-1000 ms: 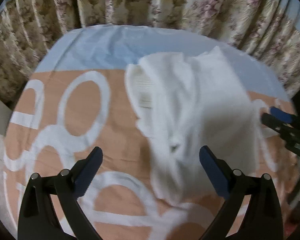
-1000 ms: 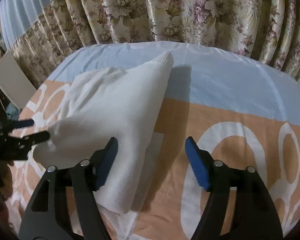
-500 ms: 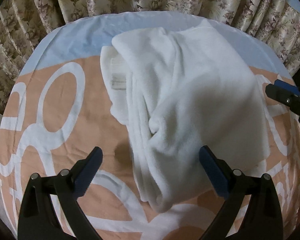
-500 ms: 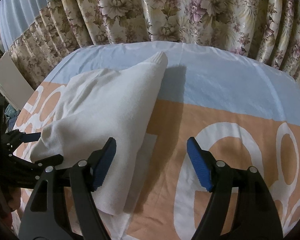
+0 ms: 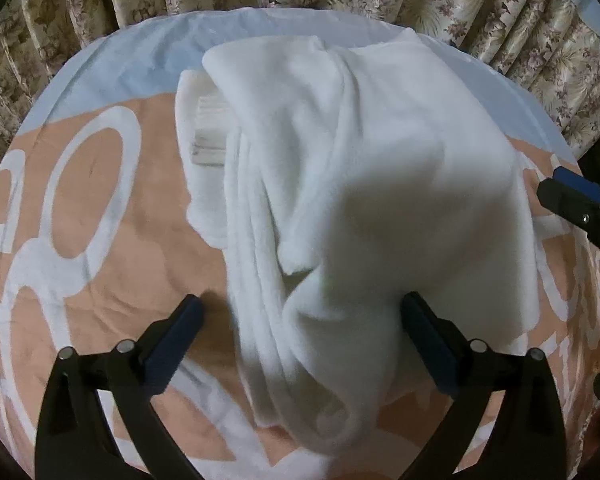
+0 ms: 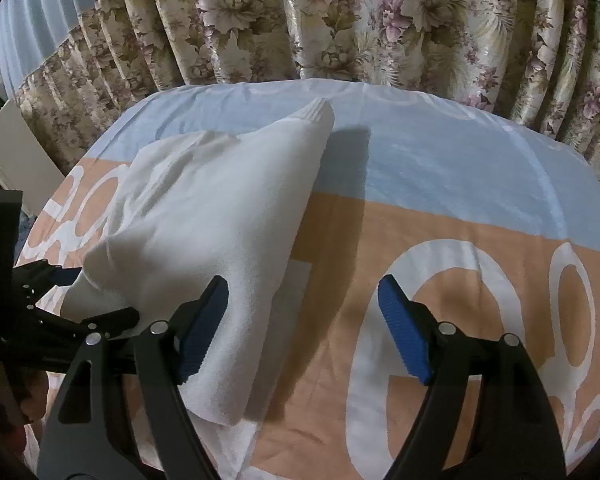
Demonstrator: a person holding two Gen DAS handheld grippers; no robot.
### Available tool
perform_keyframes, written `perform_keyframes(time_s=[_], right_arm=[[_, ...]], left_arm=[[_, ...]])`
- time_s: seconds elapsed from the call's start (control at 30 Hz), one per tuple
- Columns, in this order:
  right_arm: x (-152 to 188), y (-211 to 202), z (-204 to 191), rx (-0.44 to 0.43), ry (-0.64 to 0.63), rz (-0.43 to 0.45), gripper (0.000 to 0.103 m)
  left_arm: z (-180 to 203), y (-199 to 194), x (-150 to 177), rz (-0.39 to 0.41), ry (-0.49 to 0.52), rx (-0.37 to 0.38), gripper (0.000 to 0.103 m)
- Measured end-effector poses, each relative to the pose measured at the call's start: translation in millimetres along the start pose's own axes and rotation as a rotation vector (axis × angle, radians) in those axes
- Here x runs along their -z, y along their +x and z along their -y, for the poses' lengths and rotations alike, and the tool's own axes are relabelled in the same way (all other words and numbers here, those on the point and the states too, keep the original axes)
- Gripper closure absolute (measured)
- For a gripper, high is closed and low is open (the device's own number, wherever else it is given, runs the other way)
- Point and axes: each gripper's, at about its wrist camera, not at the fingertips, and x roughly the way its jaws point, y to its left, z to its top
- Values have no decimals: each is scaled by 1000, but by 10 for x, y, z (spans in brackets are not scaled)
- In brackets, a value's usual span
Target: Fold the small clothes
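A white fleece garment (image 5: 360,168) lies folded and bunched on the bed, its ribbed hem and label toward the left. It also shows in the right wrist view (image 6: 216,216), lying at the left. My left gripper (image 5: 302,334) is open, its jaws on either side of the garment's near bunched end. My right gripper (image 6: 302,324) is open and empty, its left finger at the garment's right edge, its right finger over bare sheet. The right gripper's fingers (image 5: 572,200) show at the right edge of the left wrist view.
The bed sheet (image 6: 440,264) is orange with white rings and a pale blue band at the far side. Floral curtains (image 6: 340,20) hang close behind the bed. A pale board (image 6: 16,160) leans at the far left.
My left gripper has moved forward and over the garment, whose near end now lies between its open jaws. The right gripper has shifted slightly and stays open.
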Motion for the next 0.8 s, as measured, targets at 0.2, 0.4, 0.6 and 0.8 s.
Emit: perform_keyframes(time_s=[0.2, 0.4, 0.6, 0.8], right_arm=[[-5, 43, 1, -1, 3, -6, 24], [-9, 117, -19, -13, 3, -15, 24], [-121, 208, -38, -41, 2, -14, 24], [-203, 310, -37, -122, 31, -34, 24]], left_arm=[[156, 8, 28, 19, 55, 8, 13], [335, -56, -1, 22, 161, 18, 43], [304, -63, -53, 16, 171, 26, 51], [286, -69, -72, 4, 184, 2, 54]])
